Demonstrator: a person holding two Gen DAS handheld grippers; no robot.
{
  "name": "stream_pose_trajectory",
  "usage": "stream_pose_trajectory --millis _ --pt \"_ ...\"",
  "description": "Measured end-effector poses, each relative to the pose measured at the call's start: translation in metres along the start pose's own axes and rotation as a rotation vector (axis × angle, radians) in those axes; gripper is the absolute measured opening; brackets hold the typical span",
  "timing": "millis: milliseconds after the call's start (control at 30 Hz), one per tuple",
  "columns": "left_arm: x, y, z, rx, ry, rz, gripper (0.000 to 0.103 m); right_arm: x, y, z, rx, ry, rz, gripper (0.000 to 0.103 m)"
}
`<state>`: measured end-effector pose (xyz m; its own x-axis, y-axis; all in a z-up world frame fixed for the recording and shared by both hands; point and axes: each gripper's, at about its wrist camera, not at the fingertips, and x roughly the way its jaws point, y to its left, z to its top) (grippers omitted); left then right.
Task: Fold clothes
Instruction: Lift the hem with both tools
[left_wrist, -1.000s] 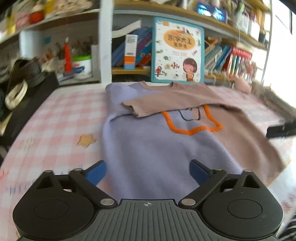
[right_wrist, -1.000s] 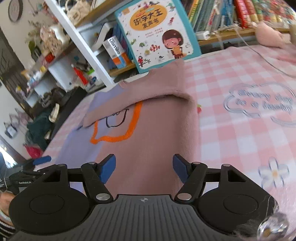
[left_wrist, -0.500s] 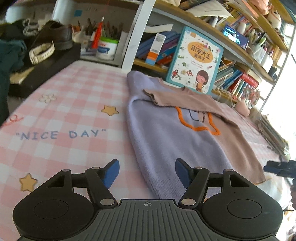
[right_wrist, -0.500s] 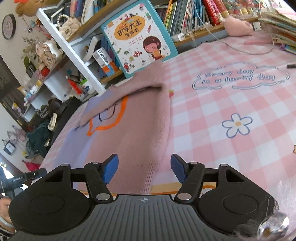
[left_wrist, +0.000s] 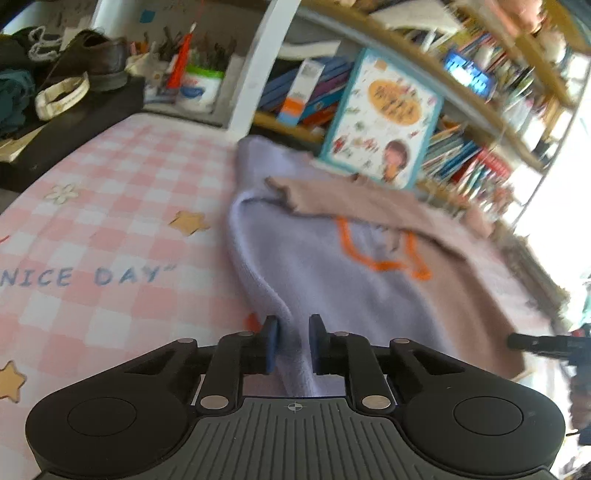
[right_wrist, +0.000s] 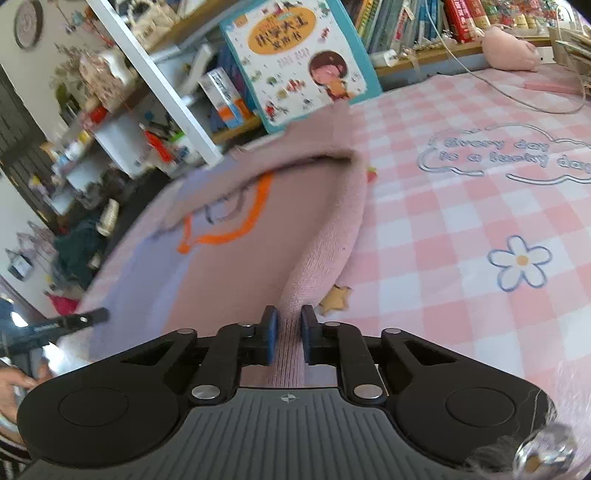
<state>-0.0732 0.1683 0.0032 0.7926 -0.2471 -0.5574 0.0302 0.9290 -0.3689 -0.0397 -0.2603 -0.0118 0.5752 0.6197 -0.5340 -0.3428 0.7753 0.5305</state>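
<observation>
Left wrist view: left gripper (left_wrist: 291, 341) pinches near lilac hem corner of sweater (left_wrist: 332, 273); right gripper (right_wrist: 287, 338) pinches near pink corner. Sweater lies on checked tablecloth (right_wrist: 461, 229), both sleeves already folded across chest. Judgement: sleeve folds done, bottom-to-collar fold left.

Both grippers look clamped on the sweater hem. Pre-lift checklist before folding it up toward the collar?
1. Left gripper shut on the lilac corner of the sweater: ok.
2. Right gripper shut on the pink corner: ok.
3. Sleeve folded across the chest, lying flat: ok.
4. Fold path toward the collar free; picture book stands just behind it: ok, tight.
5. Grip depth, both layers caught: cannot tell.
6. Hem between grippers taut: cannot tell.
</observation>
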Motion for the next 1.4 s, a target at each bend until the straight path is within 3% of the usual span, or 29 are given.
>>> stream_pose_trajectory --millis 67,133,200,233,267,467,600,667,733,867,1067,1267,1400 --pt "-0.003 -0.009 0.003 0.036 -0.005 -0.029 0.016 -0.003 0.002 0.002 0.019 -0.02 0.041 0.012" --pt "-0.003 -0.015 0.004 0.071 0.007 -0.011 0.016 -0.001 0.003 0.002 0.024 -0.012 0.042 0.015" --pt "-0.001 -0.014 0.002 0.08 0.024 0.007 0.017 0.002 -0.001 0.001 0.041 0.019 0.027 0.028" --pt "-0.001 -0.011 0.0 0.072 0.035 0.009 0.018 0.003 -0.003 0.0 0.045 0.026 0.026 0.043" --pt "0.0 -0.007 -0.002 0.066 0.046 0.008 0.021 0.003 -0.004 -0.001 0.047 0.032 0.026 0.046" --pt "-0.003 0.009 -0.012 0.03 0.081 0.001 0.032 0.002 -0.009 -0.001 0.055 0.038 0.028 0.044" --pt "-0.004 0.013 -0.014 -0.001 0.063 -0.026 0.032 0.006 -0.01 0.002 0.062 0.032 0.02 0.04" --pt "-0.002 0.011 -0.014 0.008 0.052 -0.008 0.022 0.009 -0.011 0.003 0.057 0.035 0.009 0.024" --pt "-0.001 0.01 -0.014 0.022 0.045 0.012 0.011 0.012 -0.012 0.003 0.059 0.041 0.001 0.019" --pt "-0.005 0.008 -0.012 0.028 0.027 0.007 0.006 0.01 -0.01 0.002 0.05 0.037 0.012 0.011" --pt "-0.014 -0.002 -0.007 0.05 0.001 -0.034 0.006 -0.011 -0.008 -0.001 0.082 -0.038 0.109 0.011" --pt "-0.006 0.006 -0.009 0.012 0.046 -0.023 0.006 -0.005 -0.014 -0.011 0.088 0.02 0.031 0.012" --pt "-0.009 0.011 -0.013 -0.012 0.066 -0.023 0.011 -0.004 -0.02 -0.015 0.117 0.025 0.048 0.015"
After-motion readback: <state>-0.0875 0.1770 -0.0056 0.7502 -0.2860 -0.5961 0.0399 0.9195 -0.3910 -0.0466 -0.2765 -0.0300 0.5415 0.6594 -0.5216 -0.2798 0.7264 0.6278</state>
